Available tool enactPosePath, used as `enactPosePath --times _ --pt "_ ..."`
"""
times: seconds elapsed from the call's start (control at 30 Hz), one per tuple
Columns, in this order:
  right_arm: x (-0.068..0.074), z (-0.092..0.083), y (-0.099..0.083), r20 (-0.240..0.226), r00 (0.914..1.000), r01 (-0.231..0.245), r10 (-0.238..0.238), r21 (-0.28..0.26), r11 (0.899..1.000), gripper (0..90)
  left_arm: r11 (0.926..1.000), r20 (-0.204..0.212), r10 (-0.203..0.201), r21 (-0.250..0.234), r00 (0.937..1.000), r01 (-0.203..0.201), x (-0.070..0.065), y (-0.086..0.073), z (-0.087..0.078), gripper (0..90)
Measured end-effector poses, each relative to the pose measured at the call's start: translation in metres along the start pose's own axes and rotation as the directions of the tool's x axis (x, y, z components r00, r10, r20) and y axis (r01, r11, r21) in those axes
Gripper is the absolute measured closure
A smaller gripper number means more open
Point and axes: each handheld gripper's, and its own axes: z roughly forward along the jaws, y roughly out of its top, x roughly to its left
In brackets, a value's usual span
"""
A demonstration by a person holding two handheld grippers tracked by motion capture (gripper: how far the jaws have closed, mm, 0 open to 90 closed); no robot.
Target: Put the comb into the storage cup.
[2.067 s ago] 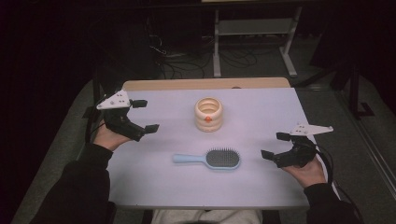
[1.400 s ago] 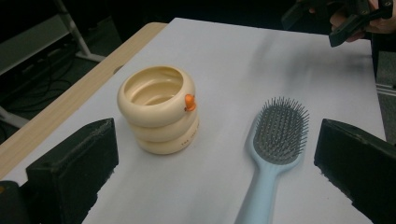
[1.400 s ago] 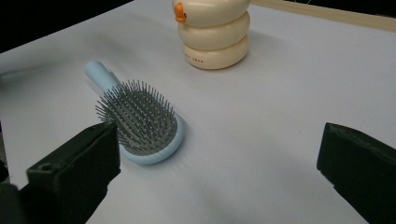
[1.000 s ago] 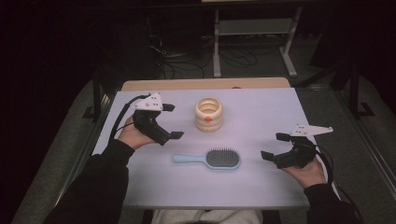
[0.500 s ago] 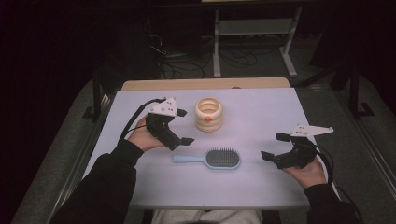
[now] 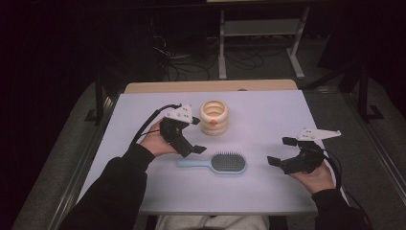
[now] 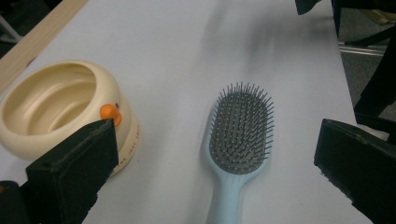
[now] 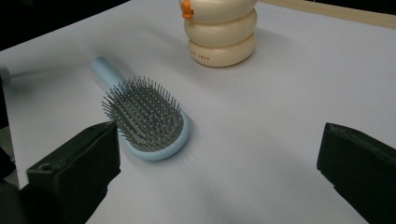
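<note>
Approach step, judged from the layout: the left gripper [image 6: 187, 143] is held just above the handle end of the light-blue hairbrush [image 6: 213, 163], jaws spread wide and empty, as seen in the left gripper view where the hairbrush [image 7: 238, 140] lies between them. The hairbrush is placed bristles up near the middle of the table [image 6: 268, 115], toward its near edge; a cream duck-faced cup [image 6: 213, 117] stands beyond it, toward the far edge. The right gripper [image 6: 281, 154] is rested near the right edge, jaws likewise apart and empty. The next move is judged to call for a descent over the handle and a closing across its narrow width. The handle's end is cut off in the left gripper view; the cup's printed lettering cannot be read.
</note>
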Motion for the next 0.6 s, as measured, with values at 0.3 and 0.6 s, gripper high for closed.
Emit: enactPosePath --times 0.3,0.6 --pt "0.0 0.001 0.0 -0.006 1.0 0.006 -0.006 0.004 1.0 0.0 0.9995 0.032 0.009 0.031 0.9994 -0.01 -0.001 0.001 0.016 0.0" --pt "0.001 0.001 0.0 -0.01 0.9999 0.009 -0.009 0.008 1.0 0.0 0.9986 0.062 0.01 0.05 0.998 -0.013 -0.002 0.0 0.031 0.0"
